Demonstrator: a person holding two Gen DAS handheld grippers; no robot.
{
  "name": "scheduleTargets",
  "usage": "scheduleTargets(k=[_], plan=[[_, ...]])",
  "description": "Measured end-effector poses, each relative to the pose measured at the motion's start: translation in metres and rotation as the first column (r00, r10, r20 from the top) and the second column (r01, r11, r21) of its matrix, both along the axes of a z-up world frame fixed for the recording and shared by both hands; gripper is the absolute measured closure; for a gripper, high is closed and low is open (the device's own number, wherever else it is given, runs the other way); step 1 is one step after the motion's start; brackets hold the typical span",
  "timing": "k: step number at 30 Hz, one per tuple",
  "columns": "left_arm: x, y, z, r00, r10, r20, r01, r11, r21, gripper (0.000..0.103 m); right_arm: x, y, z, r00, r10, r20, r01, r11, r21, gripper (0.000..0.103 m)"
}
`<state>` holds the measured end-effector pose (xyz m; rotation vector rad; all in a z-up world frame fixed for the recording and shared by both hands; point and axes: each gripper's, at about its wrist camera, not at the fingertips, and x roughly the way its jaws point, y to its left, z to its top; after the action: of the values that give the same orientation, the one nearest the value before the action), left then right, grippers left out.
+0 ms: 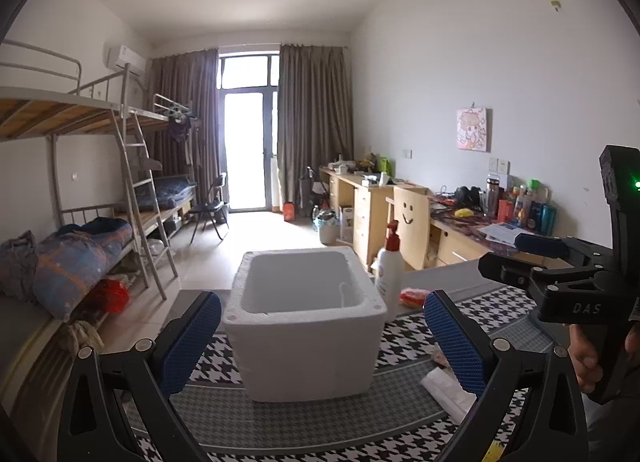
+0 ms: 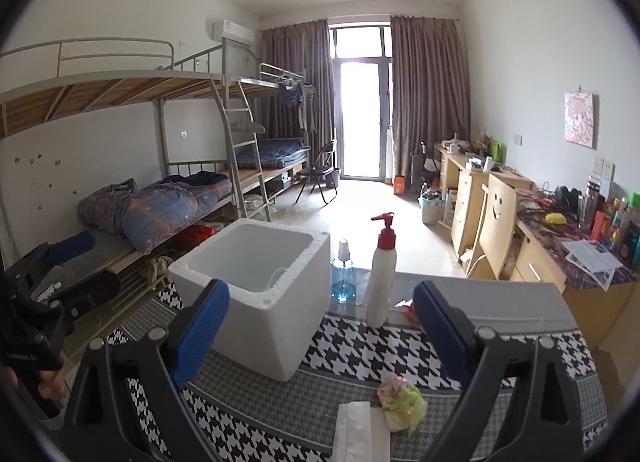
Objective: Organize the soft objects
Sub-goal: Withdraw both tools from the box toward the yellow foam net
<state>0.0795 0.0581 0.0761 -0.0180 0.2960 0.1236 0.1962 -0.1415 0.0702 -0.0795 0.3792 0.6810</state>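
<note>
Both your tongs are spread wide with nothing in them; the foam box (image 2: 256, 286) sits empty on the counter (image 2: 500, 298). The soft stuff is just right of the box's near corner: the crumpled wad (image 2: 402, 402) and the tissue pack (image 2: 360, 432), its long axis running toward the box; your right tongs (image 2: 320, 334) look nearer than the left tongs (image 1: 322, 342), so I'd lead with those.

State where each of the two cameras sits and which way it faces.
Left wrist: on the left hand-held gripper, facing the foam box and window; right hand-held gripper and hand show at right.
Right wrist: on the right hand-held gripper, left hand-held gripper at left.
Shared: foam box, pump bottle.
</note>
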Motion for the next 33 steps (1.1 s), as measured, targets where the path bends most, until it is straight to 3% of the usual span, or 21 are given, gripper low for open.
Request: scheduleTargets(k=[13,33], plan=[[-0.005,-0.017,-0.016,0.996,-0.092,0.003,0.092,0.996,-0.019,0.001,-0.014,-0.018,-0.015,0.999,-0.031,-0.01,0.031,0.999,0.01,0.008],[-0.005,-0.038,-0.039,0.992,-0.126,-0.01,0.125,0.992,-0.02,0.001,-0.028,-0.043,-0.032,0.996,-0.086,-0.015,0.086,0.996,0.008,0.008]])
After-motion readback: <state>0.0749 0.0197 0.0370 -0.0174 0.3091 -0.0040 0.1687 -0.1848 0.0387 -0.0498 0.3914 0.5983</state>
